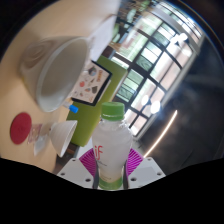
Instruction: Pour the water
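Observation:
My gripper [110, 165] is shut on a clear water bottle [111, 140] with a green cap and a pink-lettered white label. Both magenta pads [85, 163] press on its sides. The bottle is held up in the air, tilted, with its cap pointing at a large white bowl [62, 72] that lies ahead and to the left on a pale table [20, 95]. The cap is on the bottle. No water shows leaving it.
A red round lid or coaster [21, 127] lies on the table near the fingers' left. A green and white box [98, 82] stands beyond the bottle. A large window with dark frames [160, 60] fills the background to the right.

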The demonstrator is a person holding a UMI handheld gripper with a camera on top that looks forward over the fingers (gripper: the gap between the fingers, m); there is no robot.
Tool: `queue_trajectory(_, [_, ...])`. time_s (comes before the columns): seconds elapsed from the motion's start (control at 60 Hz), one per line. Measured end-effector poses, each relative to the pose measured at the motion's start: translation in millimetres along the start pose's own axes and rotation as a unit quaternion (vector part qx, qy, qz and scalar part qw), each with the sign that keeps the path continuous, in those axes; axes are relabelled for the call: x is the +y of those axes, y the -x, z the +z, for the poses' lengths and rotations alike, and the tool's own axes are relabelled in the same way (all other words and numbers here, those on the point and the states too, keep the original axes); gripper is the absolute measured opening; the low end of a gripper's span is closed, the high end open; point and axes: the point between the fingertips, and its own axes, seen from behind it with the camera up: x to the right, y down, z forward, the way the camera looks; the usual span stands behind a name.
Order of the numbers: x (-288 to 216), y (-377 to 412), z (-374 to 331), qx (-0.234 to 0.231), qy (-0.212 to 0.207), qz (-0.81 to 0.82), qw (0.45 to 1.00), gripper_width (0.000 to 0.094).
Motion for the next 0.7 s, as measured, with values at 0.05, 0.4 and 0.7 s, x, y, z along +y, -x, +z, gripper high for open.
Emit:
queue_trajectory(0.05, [11,-4,21,-0.02,0.018,0.136,0.99,0.0331])
queue_trajectory(0.4, [6,99,26,-0.17,0.02,0.858,0.484,0.033])
queue_trajectory(0.7, [-40,154,5,-0.24,-0.001,0.832,0.501,0.033])
